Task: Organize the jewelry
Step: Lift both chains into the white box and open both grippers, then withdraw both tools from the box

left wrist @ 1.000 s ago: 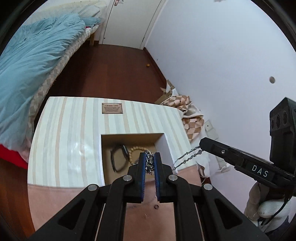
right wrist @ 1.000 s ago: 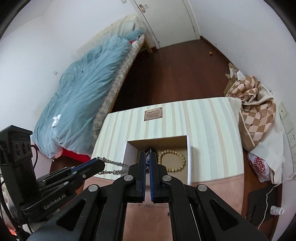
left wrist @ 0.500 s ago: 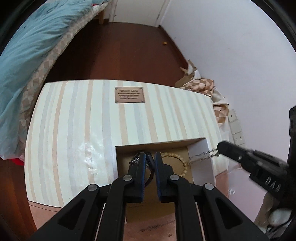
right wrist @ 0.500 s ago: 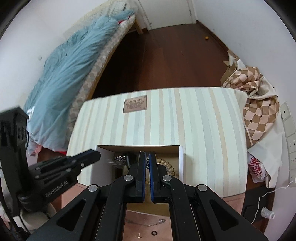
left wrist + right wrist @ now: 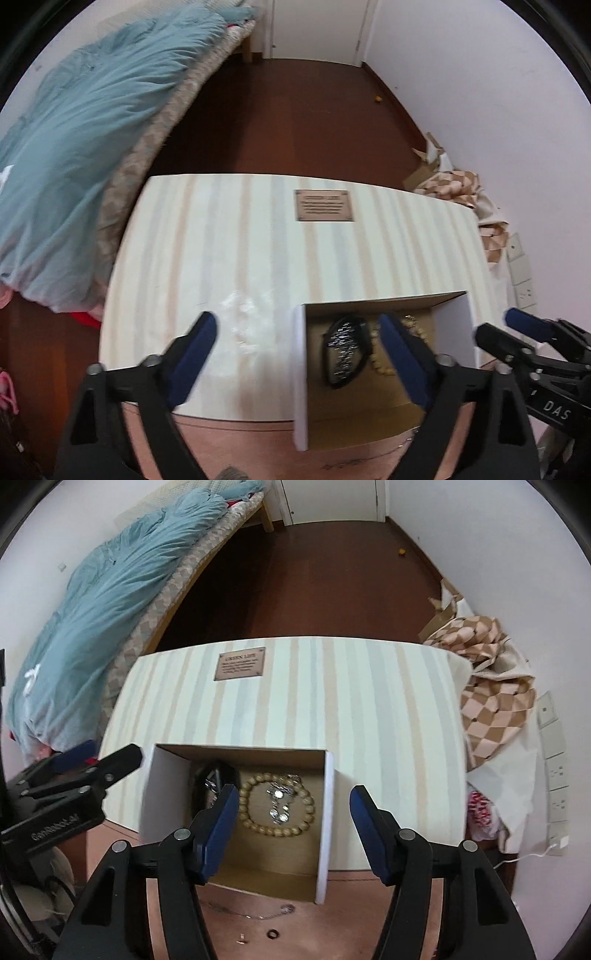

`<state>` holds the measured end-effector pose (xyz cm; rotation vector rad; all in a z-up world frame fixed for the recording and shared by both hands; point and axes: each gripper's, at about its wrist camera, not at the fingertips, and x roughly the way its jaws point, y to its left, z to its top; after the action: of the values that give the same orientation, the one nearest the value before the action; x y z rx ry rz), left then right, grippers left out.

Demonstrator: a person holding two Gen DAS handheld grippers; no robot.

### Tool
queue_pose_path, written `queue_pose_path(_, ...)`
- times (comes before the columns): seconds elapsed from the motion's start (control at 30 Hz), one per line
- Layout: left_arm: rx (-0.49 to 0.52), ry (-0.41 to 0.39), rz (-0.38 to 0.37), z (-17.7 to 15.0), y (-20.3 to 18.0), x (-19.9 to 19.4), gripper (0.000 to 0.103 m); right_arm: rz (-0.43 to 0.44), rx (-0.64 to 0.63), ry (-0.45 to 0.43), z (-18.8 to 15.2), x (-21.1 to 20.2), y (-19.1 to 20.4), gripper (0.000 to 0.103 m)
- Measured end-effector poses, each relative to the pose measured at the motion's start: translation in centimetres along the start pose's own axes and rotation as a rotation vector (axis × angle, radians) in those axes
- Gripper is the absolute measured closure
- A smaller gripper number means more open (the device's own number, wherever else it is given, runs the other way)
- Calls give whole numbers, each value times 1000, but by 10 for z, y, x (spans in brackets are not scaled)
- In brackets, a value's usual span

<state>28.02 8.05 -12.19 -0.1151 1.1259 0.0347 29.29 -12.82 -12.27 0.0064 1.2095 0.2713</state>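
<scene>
Resting inside the box (image 5: 236,834), the silver chain (image 5: 279,801) is seen across the bead bracelet (image 5: 277,805), both grippers (image 5: 295,354) (image 5: 290,823) held with jaws spread and empty, while a thin chain (image 5: 258,914) and ring (image 5: 272,933) are left on the surface (image 5: 332,709).

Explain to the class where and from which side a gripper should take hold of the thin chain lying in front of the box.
Grip the thin chain mid-length, coming straight down from above with the fingers across its line. It lies flat and stretched sideways on the pink surface, offering no raised edge. The right gripper, already open, hangs nearest.
</scene>
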Motion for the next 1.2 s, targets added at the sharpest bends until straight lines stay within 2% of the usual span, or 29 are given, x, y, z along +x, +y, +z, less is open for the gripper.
queue_pose_path(0.03,0,-12,25,-4,2,-2,6,-21,-5,-3,-2,-1,1,29)
queue_pose_path(0.07,0,-20,41,-7,2,-4,6,-42,-8,-9,-5,-3,2,16)
queue_pose_path(0.1,3,-25,59,-12,3,-6,4,-64,-13,-18,-9,-5,3,9)
queue_pose_path(0.17,8,-30,82,-21,4,-9,1,-124,-30,-33,-20,-8,6,7)
queue_pose_path(0.27,12,-35,103,-36,5,-13,1,-159,-31,-30,-32,-7,6,3)
queue_pose_path(0.63,6,-59,108,-72,-4,-37,1,-178,-2,-60,-64,-23,8,2)
queue_pose_path(1.0,3,-165,120,-98,-20,-107,1,-191,17,-189,-95,-95,11,2)
queue_pose_path(1.2,2,-197,97,-112,-26,-143,1,-196,13,-279,-112,-143,16,2)
